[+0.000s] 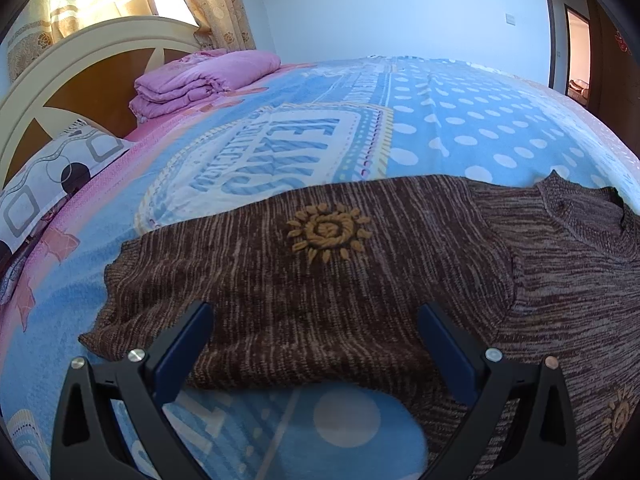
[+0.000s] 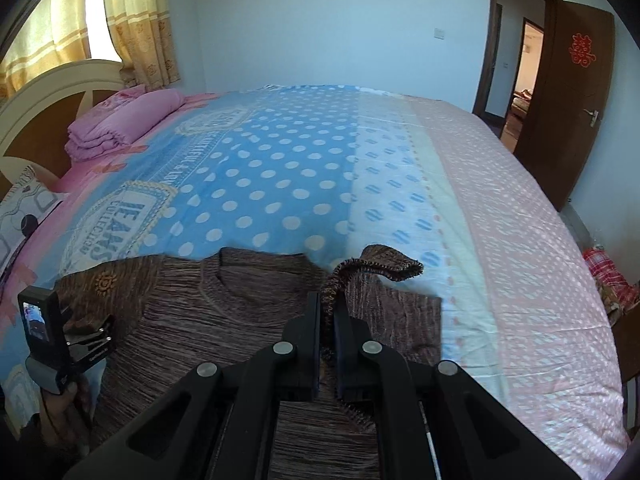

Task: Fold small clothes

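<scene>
A brown knitted sweater (image 1: pixel 320 280) is being displayed across the lower half of the left wrist frame, laid on a blue polka-dot bedspread (image 1: pixel 460 120), with 1 part folded over the body so that a yellow embroidered sun (image 1: pixel 329 232) is being shown at the centre. The left gripper (image 1: pixel 316 320) is being held released, its 2 blue-padded fingers (image 1: pixel 188 344) spread wide at the lower edge of the frame, nothing being pressed between them, the fingertips just over the near hem of the folded part. In the right wrist frame the sweater (image 2: pixel 224 320) is being seen at the lower centre, its neckline turned toward the far side of the bed. The right gripper (image 2: pixel 329 304) is being kept clenched on a sleeve (image 2: pixel 376 268), whose ribbed cuff is being lifted clear of the bedspread (image 2: pixel 280 168) and is curling to the right above the fingertips. At the lower left of that frame the left gripper (image 2: pixel 86 326) is being gripped by a hand (image 2: pixel 60 408). A folded pink quilt (image 1: pixel 200 80) is being shown at the upper left beside a white headboard (image 1: pixel 52 76), and a brown door (image 2: pixel 576 100) is standing open at the upper right.
</scene>
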Motion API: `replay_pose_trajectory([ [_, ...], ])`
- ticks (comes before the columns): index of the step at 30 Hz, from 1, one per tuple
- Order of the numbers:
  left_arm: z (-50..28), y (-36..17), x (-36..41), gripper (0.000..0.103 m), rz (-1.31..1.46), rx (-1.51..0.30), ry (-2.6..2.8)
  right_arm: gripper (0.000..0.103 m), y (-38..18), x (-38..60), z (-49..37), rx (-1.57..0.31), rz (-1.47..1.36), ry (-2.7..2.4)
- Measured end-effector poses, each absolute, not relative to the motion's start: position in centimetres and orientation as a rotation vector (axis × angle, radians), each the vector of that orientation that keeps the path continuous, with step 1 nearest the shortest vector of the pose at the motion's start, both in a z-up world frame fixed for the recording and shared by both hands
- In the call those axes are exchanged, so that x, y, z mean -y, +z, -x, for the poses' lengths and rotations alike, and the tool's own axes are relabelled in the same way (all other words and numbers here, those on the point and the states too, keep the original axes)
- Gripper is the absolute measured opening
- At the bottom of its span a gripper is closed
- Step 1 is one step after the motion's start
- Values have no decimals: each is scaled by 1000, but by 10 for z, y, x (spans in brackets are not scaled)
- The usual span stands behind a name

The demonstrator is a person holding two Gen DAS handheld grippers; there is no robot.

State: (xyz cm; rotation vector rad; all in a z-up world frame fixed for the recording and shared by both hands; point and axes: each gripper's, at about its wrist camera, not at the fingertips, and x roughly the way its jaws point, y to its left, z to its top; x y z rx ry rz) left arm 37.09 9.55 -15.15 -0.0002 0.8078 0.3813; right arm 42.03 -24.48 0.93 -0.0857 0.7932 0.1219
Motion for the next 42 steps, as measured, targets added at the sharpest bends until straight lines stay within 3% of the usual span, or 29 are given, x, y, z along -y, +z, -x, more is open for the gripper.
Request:
replay_pose_trajectory([
  [7, -372, -153, -97, 103, 3, -817, 389, 8, -92, 168, -455, -906, 25, 252],
  [11, -373, -155, -97, 103, 0, -829, 390, 45, -137, 161, -453, -1012, -31, 313],
  [17, -373, -150, -92, 103, -17, -873, 330, 58, -107, 226, -399, -926, -6, 302],
  [26, -368, -79, 2, 103, -116, -769, 144, 59, -109, 339, -359, -898, 61, 27],
  [33, -396, -119, 95, 103, -270, -833, 93, 59, -138, 345, -349, -913, 39, 44],
  [42, -395, -154, 101, 103, -427, -815, 190, 59, -118, 355, -365, -856, 33, 14],
])
